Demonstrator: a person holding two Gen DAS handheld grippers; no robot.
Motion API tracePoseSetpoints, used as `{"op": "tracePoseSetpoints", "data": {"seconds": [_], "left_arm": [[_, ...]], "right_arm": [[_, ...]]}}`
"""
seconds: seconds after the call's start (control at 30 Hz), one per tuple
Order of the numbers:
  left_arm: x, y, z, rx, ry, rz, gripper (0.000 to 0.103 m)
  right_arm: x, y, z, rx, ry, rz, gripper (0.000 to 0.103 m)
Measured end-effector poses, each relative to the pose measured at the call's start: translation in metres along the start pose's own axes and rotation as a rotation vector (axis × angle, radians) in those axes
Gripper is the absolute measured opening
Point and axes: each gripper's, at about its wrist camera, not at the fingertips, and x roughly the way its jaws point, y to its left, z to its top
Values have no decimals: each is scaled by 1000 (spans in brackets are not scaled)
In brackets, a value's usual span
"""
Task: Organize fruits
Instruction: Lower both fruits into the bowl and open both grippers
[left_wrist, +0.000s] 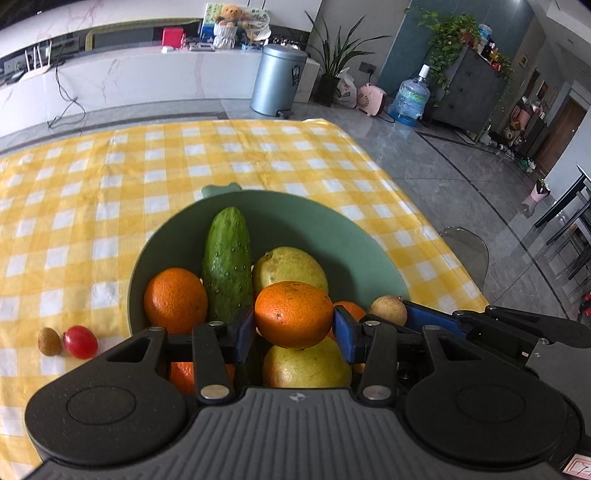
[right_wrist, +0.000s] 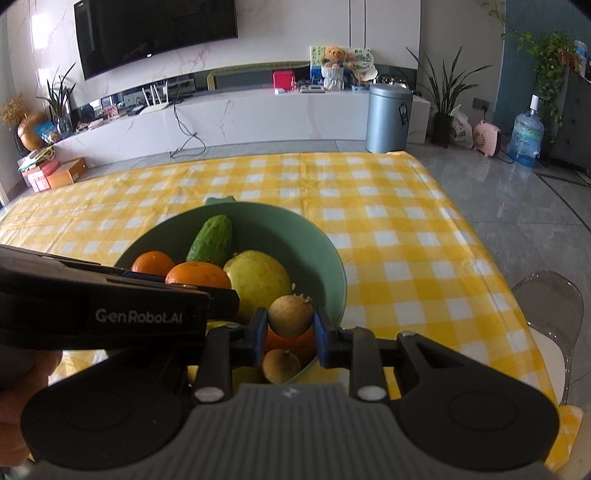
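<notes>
A green bowl (left_wrist: 351, 236) on the yellow checked cloth holds a cucumber (left_wrist: 227, 266), an orange (left_wrist: 175, 299), two yellow-green pears (left_wrist: 291, 267) and more fruit. My left gripper (left_wrist: 293, 325) is shut on an orange (left_wrist: 293, 314) just above the pile. My right gripper (right_wrist: 290, 330) is shut on a small brown longan (right_wrist: 290, 315) over the bowl's (right_wrist: 332, 266) near right side; it shows at the right of the left wrist view as the longan (left_wrist: 388, 309). Another longan (right_wrist: 280, 365) lies below it.
A cherry tomato (left_wrist: 80, 341) and a small brown fruit (left_wrist: 49, 341) lie on the cloth (left_wrist: 110, 177) left of the bowl. The table edge runs along the right, with a clear chair (right_wrist: 546, 306) beyond. A hand (right_wrist: 14, 417) holds the left gripper's body.
</notes>
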Motion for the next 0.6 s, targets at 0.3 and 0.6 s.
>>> {"op": "tracePoseSetpoints", "data": {"seconds": [0.3, 0.6], "left_arm": [[-1, 0, -2, -9, -1, -6, 51], [-5, -4, 0, 6, -22, -10, 65]], "right_arm": [[0, 1, 0, 0, 10, 0, 23], [-6, 7, -3, -34, -32, -21, 32]]}}
